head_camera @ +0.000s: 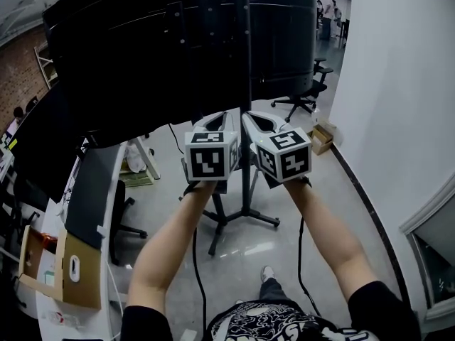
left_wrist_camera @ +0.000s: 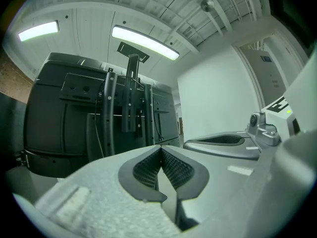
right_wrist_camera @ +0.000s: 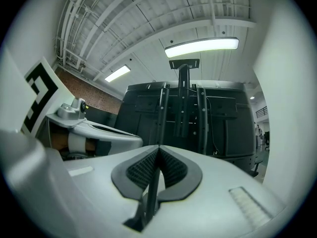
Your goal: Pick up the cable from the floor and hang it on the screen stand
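The big black screen [head_camera: 135, 55] shows its back, mounted on the screen stand [head_camera: 245, 69], whose legs [head_camera: 249, 217] spread on the floor. My left gripper [head_camera: 226, 115] and right gripper [head_camera: 246, 116] are raised side by side just before the pole, both shut. The left gripper [left_wrist_camera: 159, 148] has nothing between its pads. In the right gripper [right_wrist_camera: 158, 147], a dark strip fills the slot below the pads; whether it is a cable is unclear. A thin black cable [right_wrist_camera: 214, 128] hangs along the stand's rail [right_wrist_camera: 200, 118]. Black leads [head_camera: 193, 261] drop beside my forearms.
A white wall [head_camera: 398, 84] closes the right side. An office chair [head_camera: 307, 91] and a small cardboard box [head_camera: 321, 139] stand behind the stand. At left are a desk [head_camera: 96, 183], a black chair [head_camera: 119, 215] and an open carton [head_camera: 60, 272].
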Demonstrator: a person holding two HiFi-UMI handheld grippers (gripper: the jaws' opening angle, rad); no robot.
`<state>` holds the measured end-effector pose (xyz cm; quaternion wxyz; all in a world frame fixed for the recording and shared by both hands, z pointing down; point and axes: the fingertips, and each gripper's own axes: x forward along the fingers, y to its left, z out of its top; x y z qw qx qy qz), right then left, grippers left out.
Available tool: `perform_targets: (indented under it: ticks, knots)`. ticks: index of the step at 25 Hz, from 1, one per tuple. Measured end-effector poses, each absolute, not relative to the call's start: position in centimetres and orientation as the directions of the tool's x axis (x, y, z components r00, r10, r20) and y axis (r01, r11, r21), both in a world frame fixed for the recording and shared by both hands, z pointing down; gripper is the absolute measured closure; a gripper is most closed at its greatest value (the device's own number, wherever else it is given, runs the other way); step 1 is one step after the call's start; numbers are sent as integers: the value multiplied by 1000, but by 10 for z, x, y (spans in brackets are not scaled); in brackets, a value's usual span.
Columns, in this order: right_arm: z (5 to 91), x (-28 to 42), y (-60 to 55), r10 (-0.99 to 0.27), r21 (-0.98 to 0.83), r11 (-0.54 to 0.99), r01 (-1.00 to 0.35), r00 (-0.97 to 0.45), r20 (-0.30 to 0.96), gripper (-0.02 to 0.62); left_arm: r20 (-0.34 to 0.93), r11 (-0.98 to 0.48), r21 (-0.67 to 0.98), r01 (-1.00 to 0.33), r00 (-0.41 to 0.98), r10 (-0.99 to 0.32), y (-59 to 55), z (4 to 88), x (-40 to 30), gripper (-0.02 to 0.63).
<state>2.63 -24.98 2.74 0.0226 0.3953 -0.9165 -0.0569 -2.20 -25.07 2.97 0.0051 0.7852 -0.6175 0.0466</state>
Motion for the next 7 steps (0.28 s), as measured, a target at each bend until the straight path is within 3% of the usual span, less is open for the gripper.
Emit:
perform_targets:
  ticks: [7]
  knots:
    - [26,35,-244,-737,119,671,-732,-676,-3,589,81,-257,-53,-965,252,-964,-246,30,-11,607]
